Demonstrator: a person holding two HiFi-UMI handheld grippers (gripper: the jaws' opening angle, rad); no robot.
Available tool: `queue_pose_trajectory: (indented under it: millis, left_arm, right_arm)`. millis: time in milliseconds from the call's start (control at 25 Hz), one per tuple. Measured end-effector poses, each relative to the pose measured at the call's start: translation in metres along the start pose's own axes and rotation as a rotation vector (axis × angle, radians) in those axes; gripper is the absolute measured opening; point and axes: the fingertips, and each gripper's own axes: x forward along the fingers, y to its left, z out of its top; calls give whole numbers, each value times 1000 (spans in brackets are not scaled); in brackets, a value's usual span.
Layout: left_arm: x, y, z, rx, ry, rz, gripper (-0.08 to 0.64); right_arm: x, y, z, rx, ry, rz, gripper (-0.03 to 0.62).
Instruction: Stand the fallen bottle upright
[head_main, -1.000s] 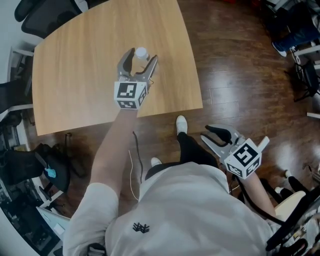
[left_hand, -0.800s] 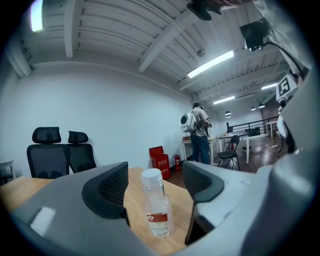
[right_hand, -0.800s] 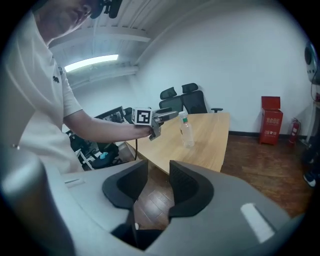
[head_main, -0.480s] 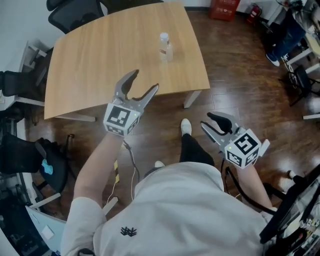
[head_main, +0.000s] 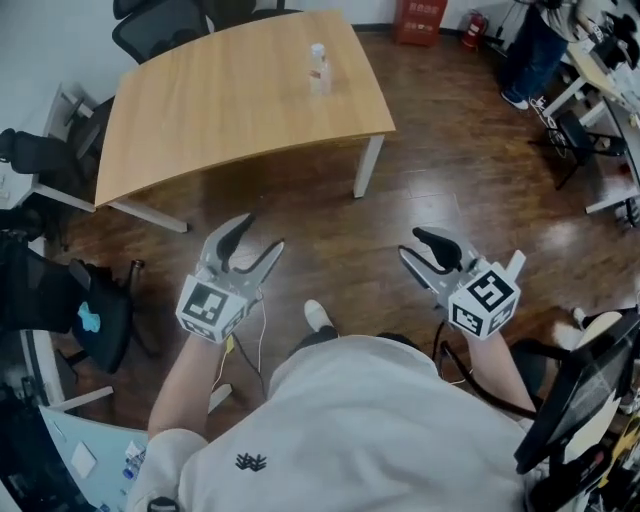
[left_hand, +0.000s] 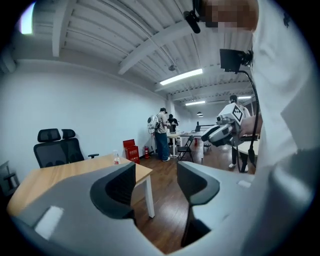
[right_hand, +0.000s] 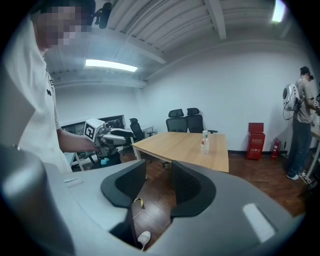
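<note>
While the bottle (head_main: 318, 68) stands upright, long axis vertical, near the counter's (head_main: 220, 110) far right corner, both tongs hang over the floor, well short of its near edge. The left tongs (head_main: 258, 235) are closing on nothing; the right tongs (head_main: 412, 246) gape slightly, empty. Neither seems clearly nearer, and the task looks done.

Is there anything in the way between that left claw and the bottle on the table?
Nothing visible: only floor and tabletop lie between the left gripper, its jaws closing on nothing, and the upright bottle.
</note>
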Motion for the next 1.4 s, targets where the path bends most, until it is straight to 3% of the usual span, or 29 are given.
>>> queue_pose_trajectory:
  millis: [160,320,520,680,840,1400]
  left_arm:
    - [-34,-66,-12,-62,34,36,258]
    - [-50,-135,-4,-96,-14,44,256]
    - [-74,-224,-18,-124,-2,-31,256]
    - [-90,-271,-27,-139,32,-47,256]
    - [-88,-298,-19,-164,29,-61,256]
    - [-64,-325,7,-74,19,-170,256]
  right_arm:
    - [-37,24,-8,-19,-50,36,163]
    - [-77,47,-35,-35,-74,63,163]
    - [-133,94,-80,-18,-71,64,163]
    - [-170,107,-89,-36,-81,66,161]
    - [-195,110,-91,-42,-93,54,160]
    - [-230,110,-112,-13,-101,-41,140]
